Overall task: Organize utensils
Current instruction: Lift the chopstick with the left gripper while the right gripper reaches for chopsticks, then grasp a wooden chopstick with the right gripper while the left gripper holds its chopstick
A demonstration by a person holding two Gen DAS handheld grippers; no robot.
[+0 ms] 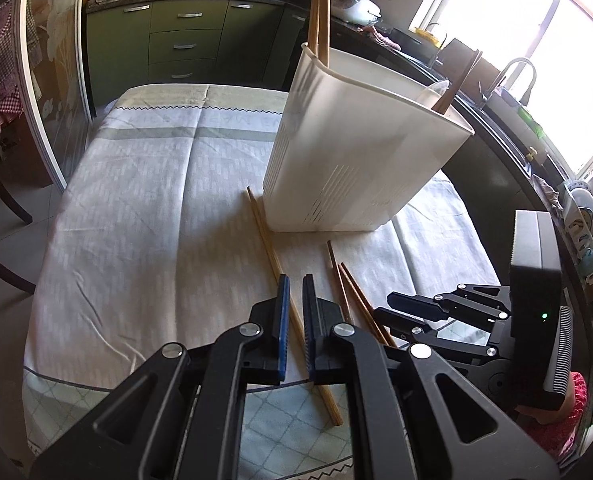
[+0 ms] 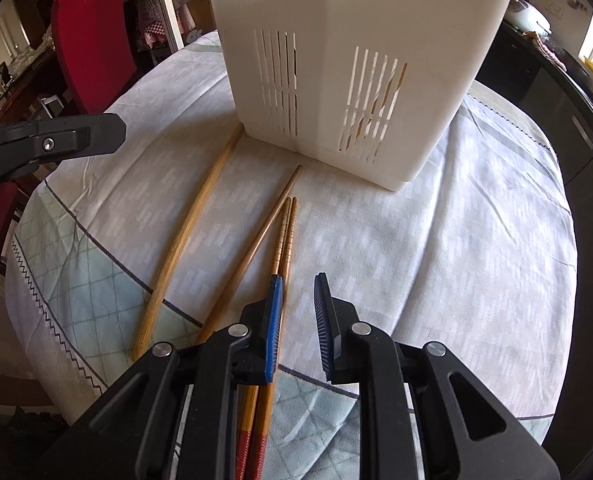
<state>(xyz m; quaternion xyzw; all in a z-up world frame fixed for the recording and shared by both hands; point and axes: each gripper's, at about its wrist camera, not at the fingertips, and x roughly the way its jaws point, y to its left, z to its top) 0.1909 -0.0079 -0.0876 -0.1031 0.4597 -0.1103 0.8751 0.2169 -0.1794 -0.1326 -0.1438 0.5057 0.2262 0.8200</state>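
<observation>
A white slotted utensil holder [image 1: 360, 152] [image 2: 356, 60] stands on the table, with two pale chopsticks [image 1: 320, 8] upright in one corner and a dark one [image 1: 456, 88] in another. In front of it several chopsticks lie on the cloth: a long pale one [image 1: 268, 248] [image 2: 188, 232], a browner one [image 1: 336, 276] [image 2: 256, 240] and a red-ended pair [image 1: 356, 292] [image 2: 286, 236]. My left gripper [image 1: 295, 304] [image 2: 76, 136] hovers shut and empty over the long pale chopstick. My right gripper [image 2: 298, 312] [image 1: 384, 306] is slightly open, its left finger above the pair, nothing between its pads.
The table wears a pale patterned cloth [image 1: 136, 200] [image 2: 456, 260] that hangs over its near edge. A red chair [image 2: 92, 40] stands at the far left. Green cabinets [image 1: 184, 44] and a dark counter with a tap [image 1: 516, 76] line the room behind.
</observation>
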